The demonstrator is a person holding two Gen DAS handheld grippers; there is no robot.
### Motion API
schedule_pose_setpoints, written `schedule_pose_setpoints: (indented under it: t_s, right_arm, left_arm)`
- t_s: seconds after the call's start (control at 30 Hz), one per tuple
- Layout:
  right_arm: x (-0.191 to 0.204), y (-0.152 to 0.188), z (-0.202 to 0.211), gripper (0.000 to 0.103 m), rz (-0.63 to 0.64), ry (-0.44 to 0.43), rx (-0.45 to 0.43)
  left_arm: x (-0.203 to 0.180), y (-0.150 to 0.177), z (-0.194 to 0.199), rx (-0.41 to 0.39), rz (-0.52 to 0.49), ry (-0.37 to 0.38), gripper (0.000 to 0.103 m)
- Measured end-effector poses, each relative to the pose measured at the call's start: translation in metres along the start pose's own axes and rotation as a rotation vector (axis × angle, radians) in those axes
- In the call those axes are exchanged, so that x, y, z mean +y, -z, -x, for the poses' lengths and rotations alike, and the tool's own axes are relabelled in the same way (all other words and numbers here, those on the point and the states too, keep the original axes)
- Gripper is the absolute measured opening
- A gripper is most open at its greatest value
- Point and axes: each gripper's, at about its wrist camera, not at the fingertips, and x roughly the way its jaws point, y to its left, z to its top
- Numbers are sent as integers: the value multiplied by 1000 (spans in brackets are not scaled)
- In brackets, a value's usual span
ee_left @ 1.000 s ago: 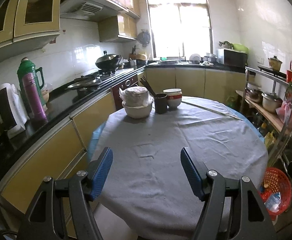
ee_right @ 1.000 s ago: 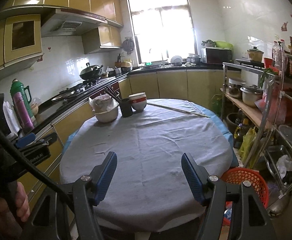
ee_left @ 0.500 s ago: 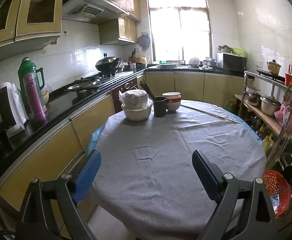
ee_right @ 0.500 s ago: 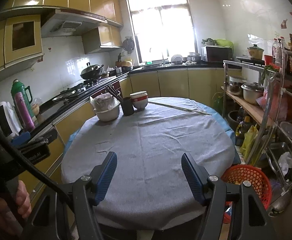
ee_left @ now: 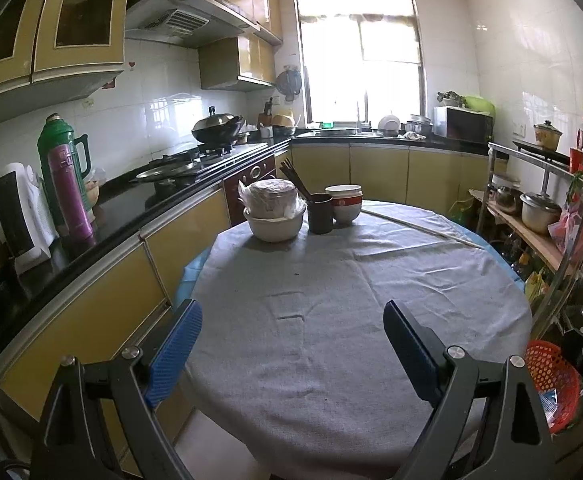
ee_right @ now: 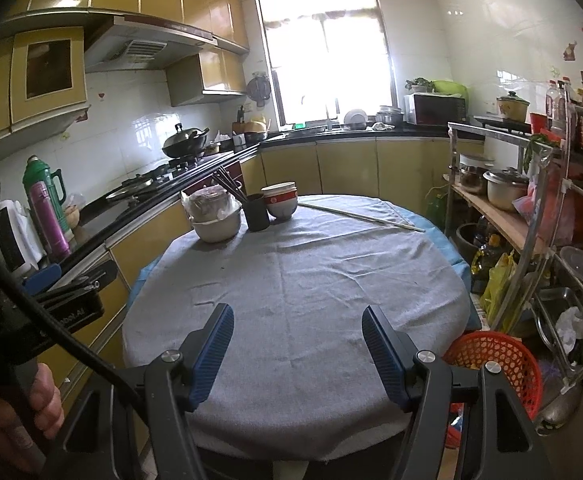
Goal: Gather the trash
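Wider-spread jaws on the left hand-held gripper [ee_left: 291, 344] than a second ago; right hand-held gripper [ee_right: 297, 344] unchanged, both released and empty.
Both hover above the cloth-covered bench [ee_left: 331, 300], poised for pickup; trash apparently lies in the red basket [ee_right: 499, 360] beside it.

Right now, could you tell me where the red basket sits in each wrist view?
Left wrist: red basket at lower right edge, beyond the table.
Right wrist: red basket lower right, beside the right gripper.
Shared landmark: dark chopstick cup on the table.
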Motion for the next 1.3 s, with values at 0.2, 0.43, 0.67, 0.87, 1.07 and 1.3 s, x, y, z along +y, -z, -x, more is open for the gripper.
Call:
schedule_pose_setpoints:
  t_s: [0.2,0.43,0.67,0.87,1.07,1.3]
  right_arm:
    - [4,0,-1,70,10,-5,1]
    - [4,0,-1,70,12,-6,2]
    - [5,0,-2,70,18,-9,5]
    - [6,0,-3,70,23,-15,6]
    - [9,2,-7,70,34,-23,19]
    - [11,1,-14,70,45,-37,31]
  left_arm:
    - [2,1,1,-3,7,-5,92]
    - [5,0,2,-3,14,-19,92]
    - [6,2,2,0,15,-23,92]
    - [9,2,2,6,20,-24,92]
    - [10,3,0,12,21,-26,92]
    - [11,5,-4,27,23,-37,92]
